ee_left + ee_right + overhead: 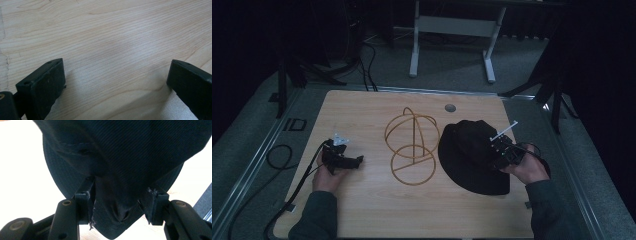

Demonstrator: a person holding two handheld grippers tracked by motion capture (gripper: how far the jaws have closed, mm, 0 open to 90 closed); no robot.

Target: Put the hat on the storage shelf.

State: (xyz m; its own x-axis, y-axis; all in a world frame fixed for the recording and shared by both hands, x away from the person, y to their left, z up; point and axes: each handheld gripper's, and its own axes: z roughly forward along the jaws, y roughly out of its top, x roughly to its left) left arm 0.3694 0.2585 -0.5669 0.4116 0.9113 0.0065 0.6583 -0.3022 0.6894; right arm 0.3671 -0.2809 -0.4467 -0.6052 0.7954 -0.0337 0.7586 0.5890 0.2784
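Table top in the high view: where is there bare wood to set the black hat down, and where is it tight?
Bare wood lies along the near edge of the table between the two forearms, and across the far left corner behind the left gripper. It is tight at the middle and right: the wire hat stand sits beside the black hat, which the right gripper reaches into.

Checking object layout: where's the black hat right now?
In the high view the black hat lies on the right half of the table, just right of the wire hat stand, with the right tool at its right edge and fabric between its jaws.
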